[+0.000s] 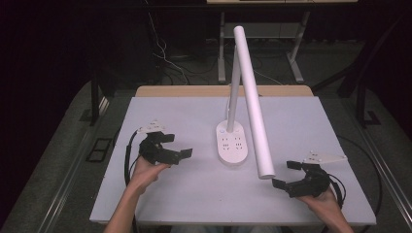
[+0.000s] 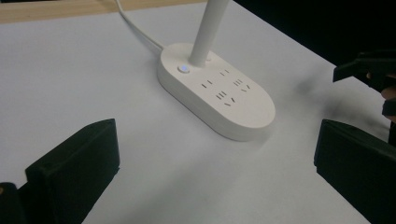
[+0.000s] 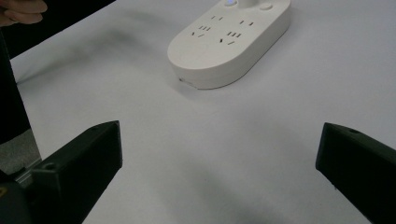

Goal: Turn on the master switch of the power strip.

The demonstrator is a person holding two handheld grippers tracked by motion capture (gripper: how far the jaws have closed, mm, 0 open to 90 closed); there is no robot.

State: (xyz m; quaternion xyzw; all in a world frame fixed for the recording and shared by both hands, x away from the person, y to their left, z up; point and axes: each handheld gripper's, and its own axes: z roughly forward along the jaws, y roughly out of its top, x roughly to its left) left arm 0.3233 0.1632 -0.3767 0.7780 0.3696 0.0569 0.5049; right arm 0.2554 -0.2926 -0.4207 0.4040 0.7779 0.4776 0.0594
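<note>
A: Two hand-held grippers rest low on a pale grey worktop (image 1: 160, 204), both with jaws spread wide and holding nothing. The left hand-held gripper (image 1: 176, 147) sits at about eight o'clock, the right hand-held gripper (image 1: 286, 174) at about four o'clock.

B: And what lies between them?

A: A white desk lamp. Its oval base (image 1: 231, 144), smooth matte plastic with socket slots and a small lit button (image 2: 184, 69), stands at the centre, long axis running twelve to six. A slim stem rises from it, and a long round lamp head (image 1: 252, 102) slants down toward the right gripper.

B: Which gripper is nearer?

A: The left looks slightly nearer the base; the right sits just beside the head's tip.
</note>
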